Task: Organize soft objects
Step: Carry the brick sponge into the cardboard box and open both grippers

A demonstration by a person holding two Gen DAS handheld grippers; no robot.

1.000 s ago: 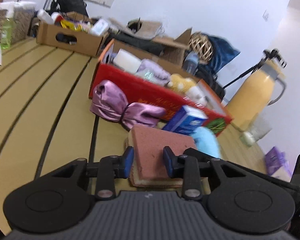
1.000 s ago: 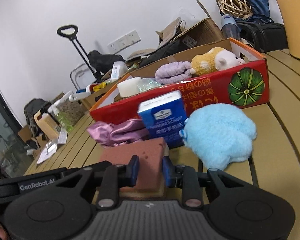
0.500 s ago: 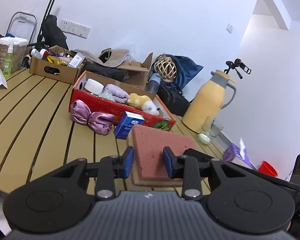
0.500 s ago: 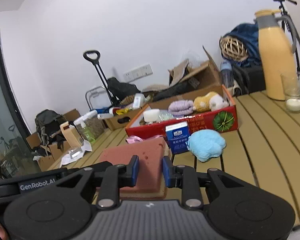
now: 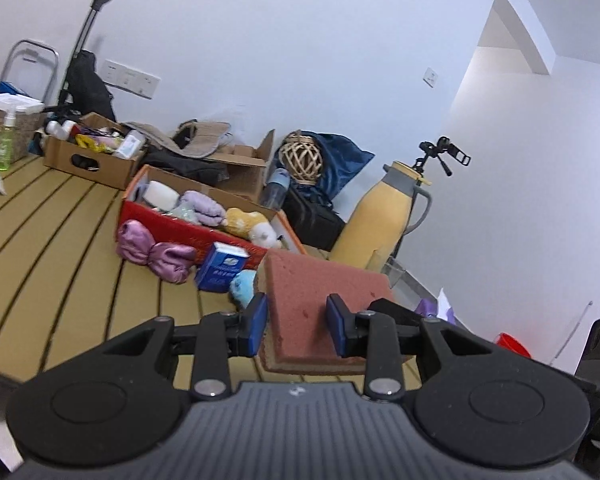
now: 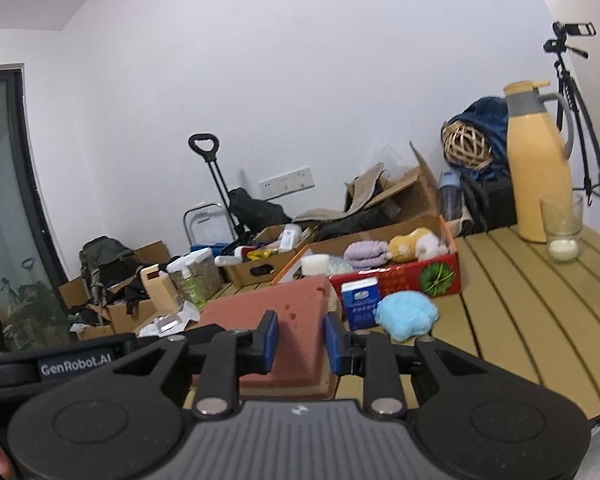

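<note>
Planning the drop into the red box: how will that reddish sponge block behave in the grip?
The sponge is pinched by both the left gripper and the right gripper, so it probably squashes easily. Its pitted foam surface suggests it is light and unlikely to slip.

Open slatted surface (image 5: 60, 240) is seen to the left of the red box (image 5: 188, 232), and more to the right of it, towards the yellow jug (image 6: 540, 168) and glass (image 6: 562, 236). The box front is blocked by the pink bow (image 5: 152, 252), blue carton (image 6: 359, 300) and blue plush (image 6: 406, 314). The box interior appears crowded, perhaps full.
</note>
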